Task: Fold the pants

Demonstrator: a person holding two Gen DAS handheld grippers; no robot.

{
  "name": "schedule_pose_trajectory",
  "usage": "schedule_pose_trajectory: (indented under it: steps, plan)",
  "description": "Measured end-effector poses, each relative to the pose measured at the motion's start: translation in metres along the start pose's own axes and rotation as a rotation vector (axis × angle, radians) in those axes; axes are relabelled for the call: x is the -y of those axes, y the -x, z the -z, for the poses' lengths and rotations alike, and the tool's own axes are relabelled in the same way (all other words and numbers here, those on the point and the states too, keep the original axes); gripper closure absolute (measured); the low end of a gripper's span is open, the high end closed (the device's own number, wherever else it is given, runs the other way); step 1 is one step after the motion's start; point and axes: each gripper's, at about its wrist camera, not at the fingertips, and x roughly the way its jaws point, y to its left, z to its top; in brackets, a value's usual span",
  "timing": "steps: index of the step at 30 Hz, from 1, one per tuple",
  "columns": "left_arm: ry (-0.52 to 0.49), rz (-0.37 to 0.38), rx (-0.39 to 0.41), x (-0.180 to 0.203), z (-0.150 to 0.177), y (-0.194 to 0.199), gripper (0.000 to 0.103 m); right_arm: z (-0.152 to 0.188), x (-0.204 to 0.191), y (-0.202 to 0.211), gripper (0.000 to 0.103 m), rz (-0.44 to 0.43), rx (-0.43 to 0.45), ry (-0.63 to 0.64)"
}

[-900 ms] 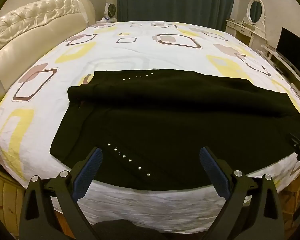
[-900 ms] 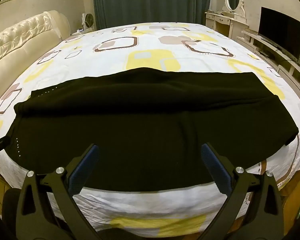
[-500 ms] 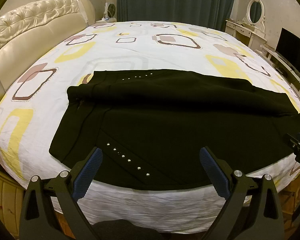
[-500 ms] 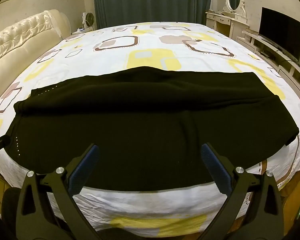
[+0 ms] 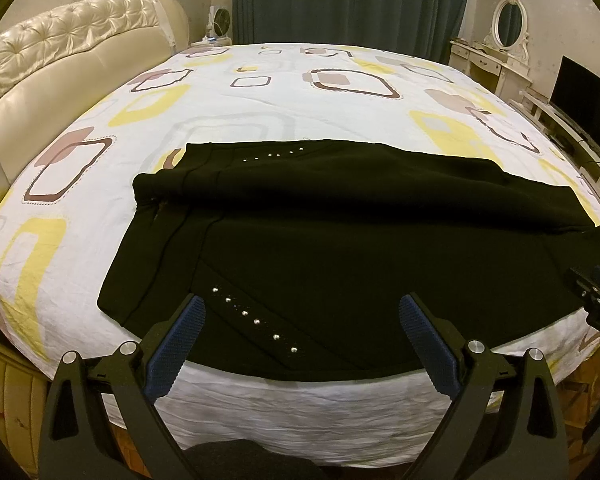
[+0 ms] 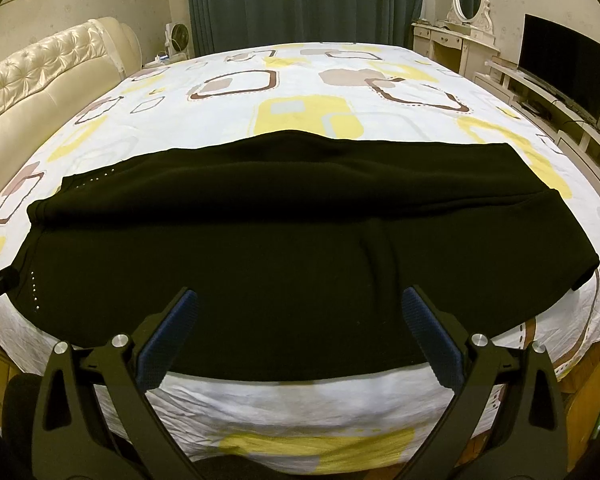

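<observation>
Black pants (image 5: 340, 248) lie flat across the near half of the bed (image 5: 260, 96), waist end at left with a row of studs (image 5: 256, 322), leg hems at right, one leg folded over along the far side. Near hem runs just inside the bed's front edge; a white strip of sheet (image 6: 300, 404) shows below it. Far half of the bed is open patterned sheet. Padded headboard (image 5: 60, 60) bounds the left, TV (image 6: 564, 68) and dresser (image 6: 452, 46) the right.

Left gripper (image 5: 302, 340) pitched down, jaws spread wide, nothing between them, hovering over the waist-side hem near the studs. Right gripper (image 6: 300, 336) same pitch, jaws spread wide and empty, over mid-leg hem. Can't tell if either touches fabric.
</observation>
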Motion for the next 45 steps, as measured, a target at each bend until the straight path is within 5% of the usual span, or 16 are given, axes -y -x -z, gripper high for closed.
schedule_pose_trajectory:
  steps: [45]
  plan:
    - [-0.007,-0.005,0.015,0.0092,0.0,0.0051,0.006,0.0075,-0.0044,-0.0058,0.002,0.002,-0.011,0.008]
